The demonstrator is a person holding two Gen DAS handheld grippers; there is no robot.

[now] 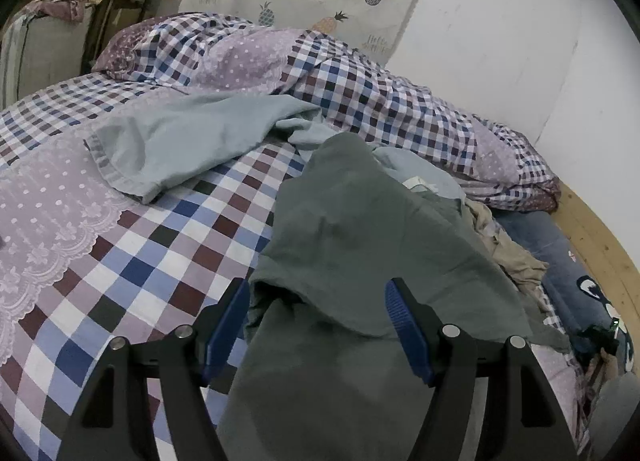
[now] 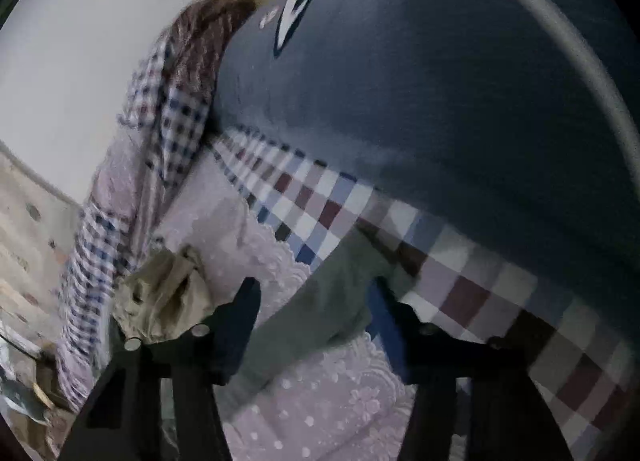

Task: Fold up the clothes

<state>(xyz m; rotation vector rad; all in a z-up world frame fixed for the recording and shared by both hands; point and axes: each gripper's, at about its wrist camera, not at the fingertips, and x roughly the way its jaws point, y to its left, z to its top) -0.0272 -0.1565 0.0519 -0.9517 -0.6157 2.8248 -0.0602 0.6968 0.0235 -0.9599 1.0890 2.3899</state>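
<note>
A grey-green garment lies along the checked bed sheet and runs back between the fingers of my left gripper. That gripper is open, its blue pads standing wide on either side of the cloth. In the blurred right wrist view a strip of the same grey-green garment lies across the gap of my right gripper. Its jaws stand apart, open around the cloth. A light blue garment is spread further up the bed.
A crumpled beige garment lies beside the grey one. A dark blue cushion rests against the wooden bed frame. A bunched checked quilt lines the white wall. Bags stand at the far left.
</note>
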